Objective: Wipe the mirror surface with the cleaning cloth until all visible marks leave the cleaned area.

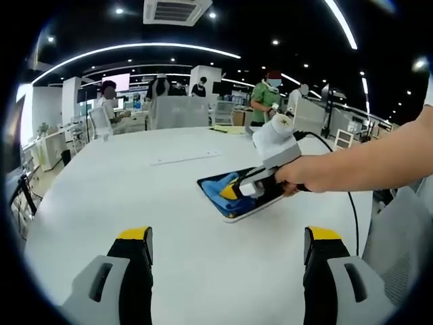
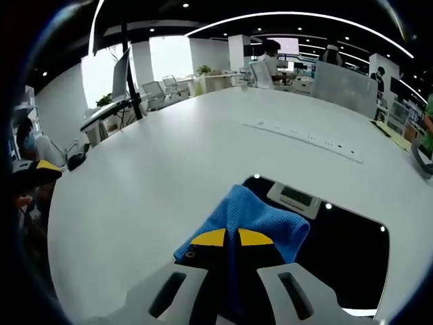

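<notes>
Mirror: flat rectangular white-framed mirror (image 2: 352, 250) lies on the white counter (image 1: 169, 203), glass reflecting ceiling lights.
Cloth: blue microfibre cleaning cloth (image 2: 260, 217) bunched on the mirror's near end.
Right claw (image 2: 226, 238): pinching the cloth between yellow tips.
Left claw (image 1: 229, 245): spread, empty, well apart from the mirror.
Recommendation: press flat; sweep overlapping passes toward the uncovered far end.

Your mirror (image 1: 238, 203) is a flat rectangular slab with a pale rim, lying face-up on the white desk (image 1: 169, 223). Its dark glass reflects ceiling lights and a vent (clearest in the right gripper view). The blue cleaning cloth (image 2: 260, 220), a textured microfibre, sits bunched on the mirror's near end, pinched in your right hand-held gripper (image 2: 231, 238).
</notes>
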The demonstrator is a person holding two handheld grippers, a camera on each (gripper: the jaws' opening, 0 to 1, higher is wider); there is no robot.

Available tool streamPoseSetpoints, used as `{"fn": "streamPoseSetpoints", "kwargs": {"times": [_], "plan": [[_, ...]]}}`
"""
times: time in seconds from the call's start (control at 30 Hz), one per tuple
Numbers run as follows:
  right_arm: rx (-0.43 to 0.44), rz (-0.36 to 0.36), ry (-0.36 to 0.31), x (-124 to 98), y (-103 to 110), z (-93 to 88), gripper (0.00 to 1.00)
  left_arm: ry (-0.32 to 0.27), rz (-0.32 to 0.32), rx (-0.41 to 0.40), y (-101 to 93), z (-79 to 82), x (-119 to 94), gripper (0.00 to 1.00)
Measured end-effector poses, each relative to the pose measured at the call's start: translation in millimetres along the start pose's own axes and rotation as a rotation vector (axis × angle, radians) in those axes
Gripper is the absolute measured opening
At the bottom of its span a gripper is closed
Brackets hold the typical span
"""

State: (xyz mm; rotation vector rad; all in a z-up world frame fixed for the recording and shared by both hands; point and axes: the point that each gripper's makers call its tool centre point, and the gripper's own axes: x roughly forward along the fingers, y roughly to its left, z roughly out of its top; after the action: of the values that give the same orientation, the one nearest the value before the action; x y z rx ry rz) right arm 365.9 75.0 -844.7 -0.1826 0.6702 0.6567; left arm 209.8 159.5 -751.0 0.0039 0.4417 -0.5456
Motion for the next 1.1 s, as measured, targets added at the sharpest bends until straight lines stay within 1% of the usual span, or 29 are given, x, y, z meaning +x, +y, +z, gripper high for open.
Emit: {"fn": "streamPoseSetpoints", "kwargs": {"times": [0.43,0.7,1.1], "plan": [[-0.008,0.003,0.000,-9,10,-6.7,0.00,-0.006,-0.008,0.008,-0.8,2.7,0,0.93],[-0.009,-0.003,-0.011,-14,15,-10.6,0.00,-0.010,-0.012,0.011,-2.2,3.6,0,0.93],[-0.005,-0.006,-0.022,-16,14,-12.7,0.00,-0.013,-0.017,0.017,-3.6,5.7,0,0.93]]}}
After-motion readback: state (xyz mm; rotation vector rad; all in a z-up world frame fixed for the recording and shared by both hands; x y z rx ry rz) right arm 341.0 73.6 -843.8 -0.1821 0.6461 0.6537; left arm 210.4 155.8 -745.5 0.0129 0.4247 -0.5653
